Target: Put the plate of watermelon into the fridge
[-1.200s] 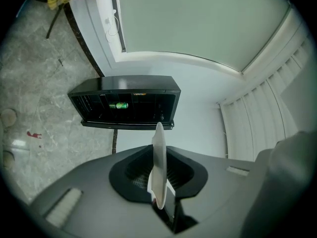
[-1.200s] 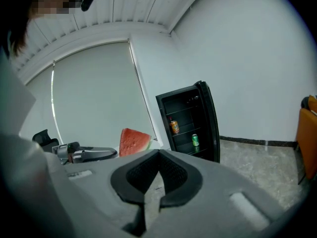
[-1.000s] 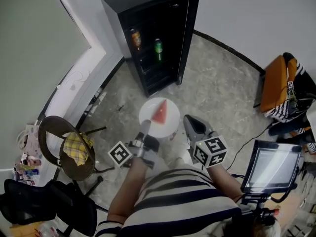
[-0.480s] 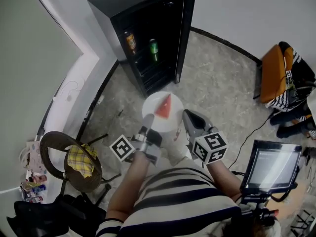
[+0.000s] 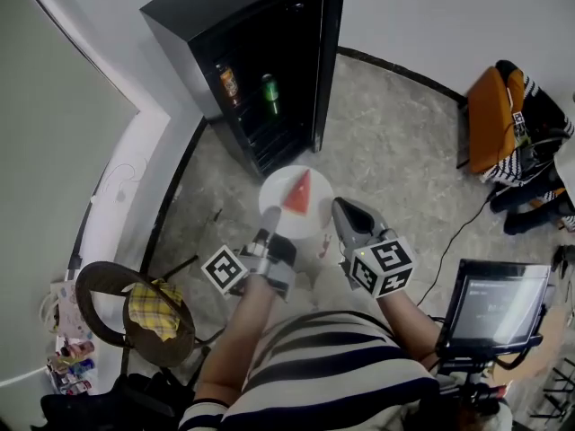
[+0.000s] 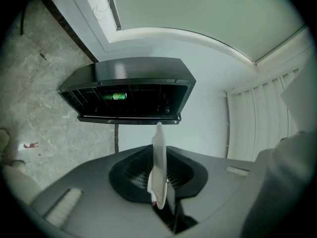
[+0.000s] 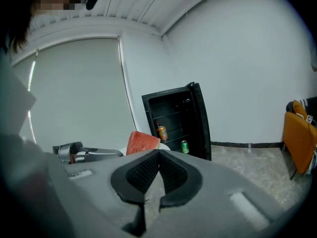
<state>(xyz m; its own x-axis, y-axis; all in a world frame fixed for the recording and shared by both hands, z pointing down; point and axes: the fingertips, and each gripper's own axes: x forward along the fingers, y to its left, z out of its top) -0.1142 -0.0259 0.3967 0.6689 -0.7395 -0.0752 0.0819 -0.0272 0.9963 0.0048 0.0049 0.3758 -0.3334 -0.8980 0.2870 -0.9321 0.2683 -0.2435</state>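
A white plate (image 5: 310, 215) bearing a red watermelon wedge (image 5: 298, 193) hangs over the floor in front of the black fridge (image 5: 207, 12), whose door (image 5: 327, 57) stands open. My left gripper (image 5: 267, 219) is shut on the plate's near rim. In the left gripper view the plate (image 6: 159, 152) shows edge-on between the jaws, with the fridge (image 6: 129, 78) beyond. My right gripper (image 5: 345, 212) floats just right of the plate, shut and empty. In the right gripper view the closed right gripper (image 7: 158, 155) points at the fridge (image 7: 173, 115), with the watermelon (image 7: 142, 142) to its left.
Inside the fridge stand an orange bottle (image 5: 228, 81) and a green can (image 5: 269, 92). A round chair with a yellow cloth (image 5: 154, 305) is at the lower left. An orange seat (image 5: 489, 119) and a monitor on a stand (image 5: 494, 311) sit at the right, with a cable on the floor.
The fridge has slid left and nearer in the head view as the person stepped toward it. The plate, still held by the left gripper, has come closer to the fridge.
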